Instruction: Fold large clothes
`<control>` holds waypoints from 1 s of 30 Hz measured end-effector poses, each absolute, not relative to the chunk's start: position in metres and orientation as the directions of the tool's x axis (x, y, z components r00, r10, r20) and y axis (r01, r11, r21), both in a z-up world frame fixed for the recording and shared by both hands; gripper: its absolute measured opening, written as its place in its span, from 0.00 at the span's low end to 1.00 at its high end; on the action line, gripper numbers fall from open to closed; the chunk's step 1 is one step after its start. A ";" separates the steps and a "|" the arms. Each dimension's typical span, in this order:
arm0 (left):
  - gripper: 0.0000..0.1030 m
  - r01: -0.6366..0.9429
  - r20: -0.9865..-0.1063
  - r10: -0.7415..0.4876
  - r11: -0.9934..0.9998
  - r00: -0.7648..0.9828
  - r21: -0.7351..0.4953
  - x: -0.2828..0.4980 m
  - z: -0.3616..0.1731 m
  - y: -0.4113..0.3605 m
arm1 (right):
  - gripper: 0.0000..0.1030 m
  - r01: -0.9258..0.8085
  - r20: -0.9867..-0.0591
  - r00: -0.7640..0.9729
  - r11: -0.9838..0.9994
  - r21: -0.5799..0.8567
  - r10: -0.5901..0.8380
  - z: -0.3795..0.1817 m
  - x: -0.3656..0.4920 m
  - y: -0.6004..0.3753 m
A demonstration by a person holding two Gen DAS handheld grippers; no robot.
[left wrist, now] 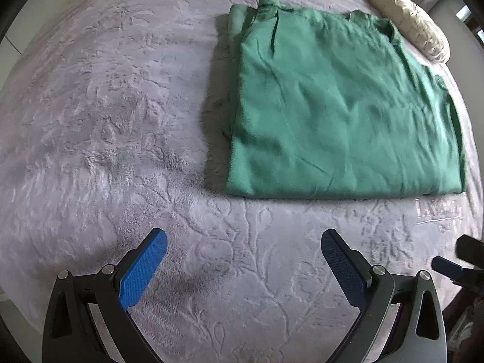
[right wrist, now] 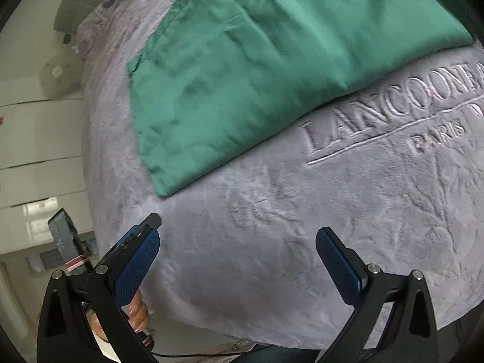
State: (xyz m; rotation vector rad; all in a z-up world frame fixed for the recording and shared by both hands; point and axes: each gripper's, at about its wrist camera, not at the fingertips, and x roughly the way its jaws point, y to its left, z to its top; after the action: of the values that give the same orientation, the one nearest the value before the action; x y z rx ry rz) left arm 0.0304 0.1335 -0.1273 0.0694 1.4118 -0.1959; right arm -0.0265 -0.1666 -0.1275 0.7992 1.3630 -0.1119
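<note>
A green garment (left wrist: pixel 338 103) lies folded into a flat rectangle on a grey plush blanket (left wrist: pixel 106 121); a collar and folded sleeve show at its far edge. It also shows in the right wrist view (right wrist: pixel 257 60), its near corner just ahead of the fingers. My left gripper (left wrist: pixel 243 252) is open and empty, hovering over bare blanket short of the garment's near edge. My right gripper (right wrist: pixel 237 248) is open and empty above the blanket (right wrist: pixel 272 257) near the bed's edge. Part of the right gripper (left wrist: pixel 462 260) shows at the left wrist view's right edge.
A cream cushion (left wrist: pixel 408 24) lies beyond the garment's far right corner. Embossed lettering (right wrist: pixel 393 115) marks the blanket beside the garment. The bed edge drops off to the left in the right wrist view, with pale floor (right wrist: pixel 39 139) and a dark device (right wrist: pixel 66 239) below.
</note>
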 end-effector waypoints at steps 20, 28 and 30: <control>0.99 0.087 -0.948 -0.238 0.971 0.210 -0.225 0.065 -0.142 0.178 | 1.00 0.404 -0.641 0.448 0.498 0.767 0.623 -0.202 0.048 -0.155; 0.99 0.077 -0.893 -0.396 0.918 0.213 -0.389 0.117 -0.141 0.189 | 1.00 0.332 -0.534 0.523 0.418 0.845 0.665 -0.210 0.082 -0.141; 0.99 0.064 -0.869 -0.450 0.892 0.206 -0.447 0.127 -0.144 0.187 | 0.95 0.348 -0.516 0.528 0.383 0.856 0.674 -0.213 0.081 -0.144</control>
State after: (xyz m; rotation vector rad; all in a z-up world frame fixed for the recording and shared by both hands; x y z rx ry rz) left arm 0.1271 0.1866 -0.1442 -0.3458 1.3217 -0.3683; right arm 0.0807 -0.1441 -0.2132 1.2155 1.0553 0.2670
